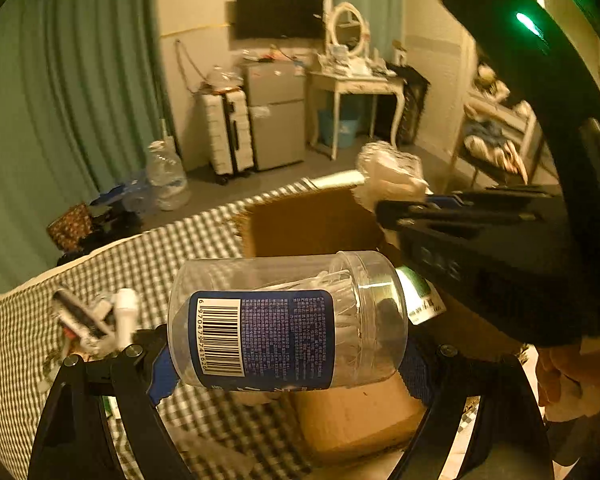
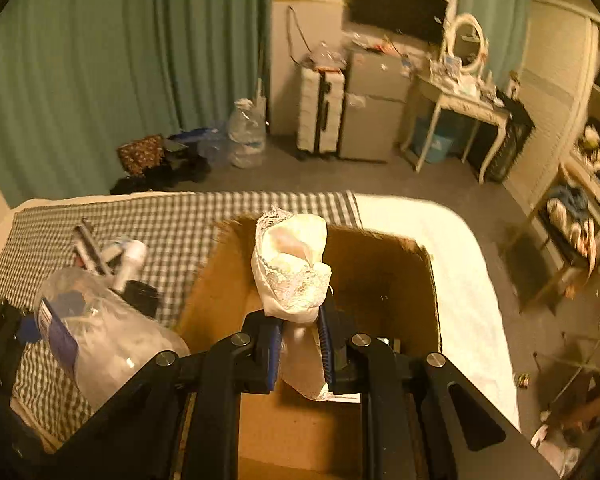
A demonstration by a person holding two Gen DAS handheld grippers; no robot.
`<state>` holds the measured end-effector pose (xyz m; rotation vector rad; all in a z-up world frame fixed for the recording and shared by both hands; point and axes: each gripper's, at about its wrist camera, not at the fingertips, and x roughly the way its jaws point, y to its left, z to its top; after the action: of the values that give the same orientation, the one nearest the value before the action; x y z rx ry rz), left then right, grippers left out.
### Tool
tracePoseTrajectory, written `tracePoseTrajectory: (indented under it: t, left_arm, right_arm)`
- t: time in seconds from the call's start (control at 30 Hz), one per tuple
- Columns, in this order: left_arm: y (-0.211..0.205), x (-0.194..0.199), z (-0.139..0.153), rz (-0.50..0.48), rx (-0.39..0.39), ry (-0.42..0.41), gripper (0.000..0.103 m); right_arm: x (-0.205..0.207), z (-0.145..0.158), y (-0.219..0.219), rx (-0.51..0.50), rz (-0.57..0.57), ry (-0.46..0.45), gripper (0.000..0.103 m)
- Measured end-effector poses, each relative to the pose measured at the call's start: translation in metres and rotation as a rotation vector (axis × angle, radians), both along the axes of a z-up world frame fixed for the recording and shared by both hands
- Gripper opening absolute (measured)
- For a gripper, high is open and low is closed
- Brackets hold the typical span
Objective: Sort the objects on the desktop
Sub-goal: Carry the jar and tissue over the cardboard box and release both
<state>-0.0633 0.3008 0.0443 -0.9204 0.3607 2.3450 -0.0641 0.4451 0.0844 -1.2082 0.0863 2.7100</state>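
— While we look along the left gripper (image 1: 288, 356), what do we have between its fingers?
— We have a clear plastic jar (image 1: 288, 320) lying on its side, blue barcode label facing us, filling the lower centre of the frame. The jaws stand wide, one blue pad at each end of the jar, clamped on it.
— And the right gripper (image 2: 299, 344)?
— We see its jaws narrow, pinching a bundle of white lace-edged cloth (image 2: 292, 264) that stands up at the centre of the frame.
— Where do we hold both?
— At the open cardboard box (image 2: 380, 264), which sits on the checked cloth (image 2: 180, 220); the bundle is above the box's opening. At the left of the right wrist view, the jar hangs just beside the box's left wall.
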Motion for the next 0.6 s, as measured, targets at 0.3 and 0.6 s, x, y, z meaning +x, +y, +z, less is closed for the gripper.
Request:
tracePoseTrajectory:
  t: [0.3, 0.6]
  left_arm:
    - [0.014, 0.013, -0.020, -0.070, -0.079, 0.025, 0.103]
    - [-0.048, 0.010, 0.017, 0.027, -0.030, 0.076, 0.103]
  right_arm:
    - [0.009, -0.014, 0.032, -0.088, -0.084, 0.020, 0.063]
    - [0.021, 0.012, 0.003, -0.085, -0.059, 0.064, 0.063]
